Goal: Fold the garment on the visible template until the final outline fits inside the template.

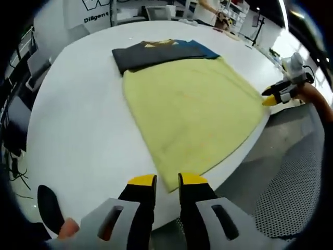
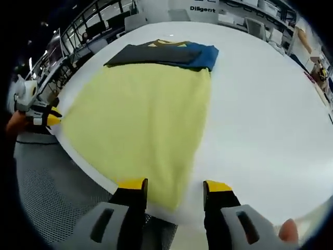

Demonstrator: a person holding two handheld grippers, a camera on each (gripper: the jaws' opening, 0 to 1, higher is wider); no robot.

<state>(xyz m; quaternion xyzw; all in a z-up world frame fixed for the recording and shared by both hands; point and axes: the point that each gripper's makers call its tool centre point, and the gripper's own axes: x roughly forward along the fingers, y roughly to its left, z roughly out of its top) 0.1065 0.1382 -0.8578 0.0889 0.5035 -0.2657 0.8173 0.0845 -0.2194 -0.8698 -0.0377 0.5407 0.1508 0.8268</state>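
While the yellow garment (image 1: 192, 112) lies flat on the white table (image 1: 78, 120), the left gripper (image 1: 167, 180) and right gripper (image 2: 174, 184) hover with jaws parted at its near corners.

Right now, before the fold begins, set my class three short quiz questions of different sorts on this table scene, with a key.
1. True or false: the yellow garment lies flat on the white table.
2. Multiple choice: what lies at the garment's far edge? A) a dark and blue folded stack B) a mug C) scissors
3. Which hand-held gripper has jaws spread wider, the left hand-held gripper or the right hand-held gripper?

Key: 1 true; 2 A; 3 right.
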